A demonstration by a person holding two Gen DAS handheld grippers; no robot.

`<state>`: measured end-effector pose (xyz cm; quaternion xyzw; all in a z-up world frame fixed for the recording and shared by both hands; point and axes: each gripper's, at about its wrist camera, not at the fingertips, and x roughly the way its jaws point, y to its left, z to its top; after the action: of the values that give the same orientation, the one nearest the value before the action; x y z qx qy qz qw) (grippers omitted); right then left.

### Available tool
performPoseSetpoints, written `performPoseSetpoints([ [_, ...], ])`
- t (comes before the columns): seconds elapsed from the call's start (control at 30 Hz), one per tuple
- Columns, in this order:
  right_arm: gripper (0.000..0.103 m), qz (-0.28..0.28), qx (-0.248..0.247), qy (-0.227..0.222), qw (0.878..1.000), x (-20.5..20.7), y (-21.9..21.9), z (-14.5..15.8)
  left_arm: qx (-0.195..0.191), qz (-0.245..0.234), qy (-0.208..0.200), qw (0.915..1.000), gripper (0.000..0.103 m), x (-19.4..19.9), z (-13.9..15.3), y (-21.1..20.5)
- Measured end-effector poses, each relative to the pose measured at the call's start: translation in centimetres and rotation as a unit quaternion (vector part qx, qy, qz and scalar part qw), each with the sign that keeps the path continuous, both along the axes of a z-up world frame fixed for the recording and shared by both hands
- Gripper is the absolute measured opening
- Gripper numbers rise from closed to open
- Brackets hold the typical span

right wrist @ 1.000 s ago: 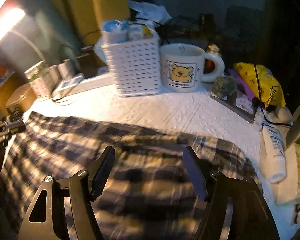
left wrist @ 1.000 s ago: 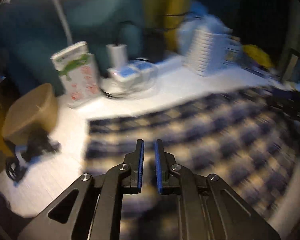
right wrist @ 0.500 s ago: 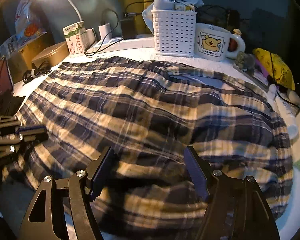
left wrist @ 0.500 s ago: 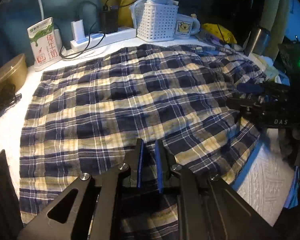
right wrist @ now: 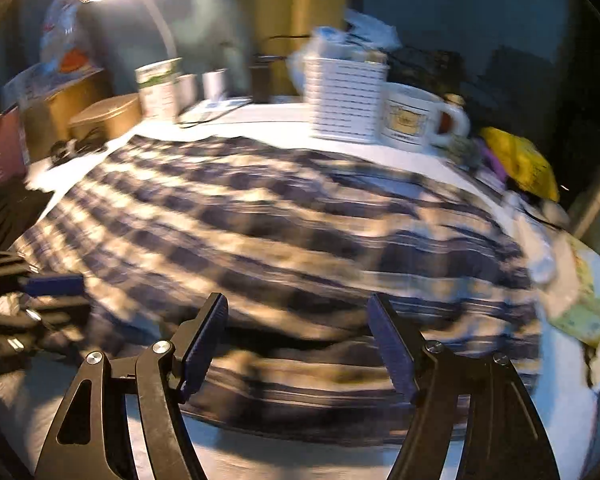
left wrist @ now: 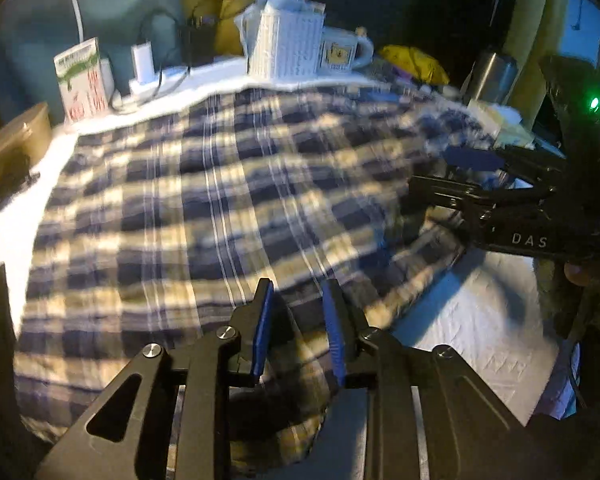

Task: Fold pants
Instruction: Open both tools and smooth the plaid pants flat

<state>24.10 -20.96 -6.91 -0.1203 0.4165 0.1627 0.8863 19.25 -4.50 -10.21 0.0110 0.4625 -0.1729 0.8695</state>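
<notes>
You are holding the left gripper (left wrist: 298, 320) part open over the near hem and the right gripper (right wrist: 298, 340) spread wide, neither pinching cloth; the plaid pants (left wrist: 220, 208) are lying flat across the white table (left wrist: 480, 328), looking soft and limp, so pinch both layers at an edge

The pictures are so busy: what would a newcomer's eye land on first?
The plaid pants come first, spread over most of the white table. Next are the two black grippers: the left gripper with cloth between its blue pads, the right gripper wide open above the near edge. A white basket stands behind.
</notes>
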Motion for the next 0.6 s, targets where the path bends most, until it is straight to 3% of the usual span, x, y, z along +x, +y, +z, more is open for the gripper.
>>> performPoseSetpoints([
  [0.17, 0.073, 0.015, -0.034, 0.029, 0.999, -0.3, 1.6, -2.6, -0.004, 0.010, -0.010, 0.9999, 0.026, -1.0, -0.1, 0.8],
  [0.4, 0.075, 0.000, -0.023, 0.031, 0.999, -1.7, -1.2, -2.3, -0.002, 0.011, -0.017, 0.9998, 0.027, -2.8, -0.2, 1.6],
  [0.6, 0.075, -0.010, -0.022, 0.027, 0.999, -3.3, -3.3, -2.1, -0.001, 0.027, -0.017, 0.9995, 0.035, -4.8, -0.1, 2.1],
])
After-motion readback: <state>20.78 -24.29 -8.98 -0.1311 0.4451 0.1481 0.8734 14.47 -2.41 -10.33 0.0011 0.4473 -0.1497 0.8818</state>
